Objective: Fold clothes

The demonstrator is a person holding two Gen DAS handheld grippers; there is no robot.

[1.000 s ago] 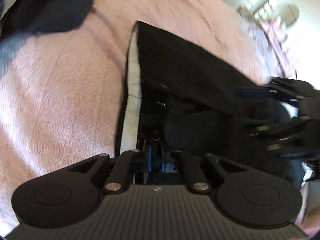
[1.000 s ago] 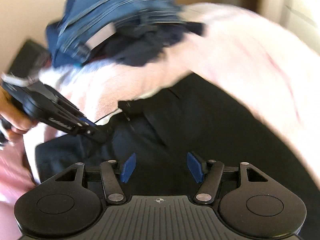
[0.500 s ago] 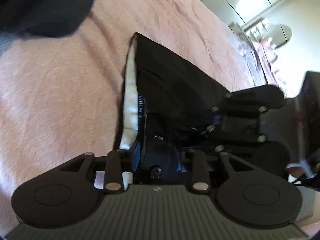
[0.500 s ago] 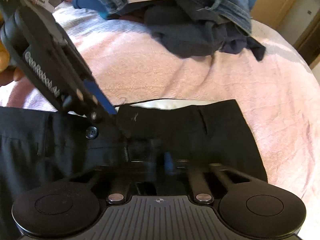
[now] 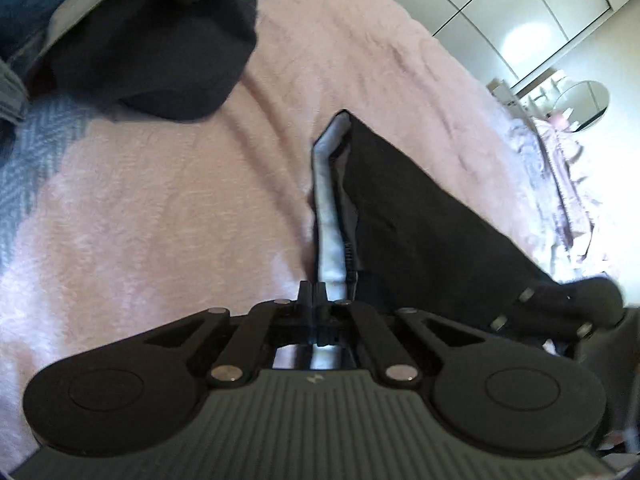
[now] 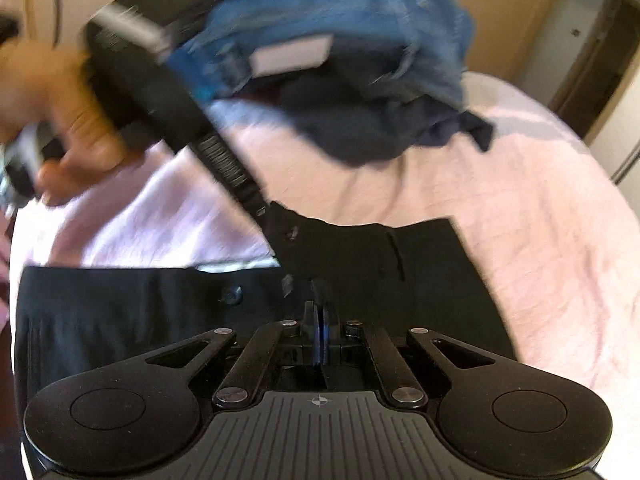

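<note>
Left gripper [image 5: 320, 300] pinched tight on the black trousers' [image 5: 420, 216] white-lined waistband; right gripper [image 6: 320, 320] clamped on the same fabric, pink bedspread [image 5: 160, 220] beyond both jaws.

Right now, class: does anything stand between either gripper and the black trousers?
Nothing visible does. The left gripper is shut on the black trousers at the white-lined waistband; the right gripper is shut on the same trousers.
</note>
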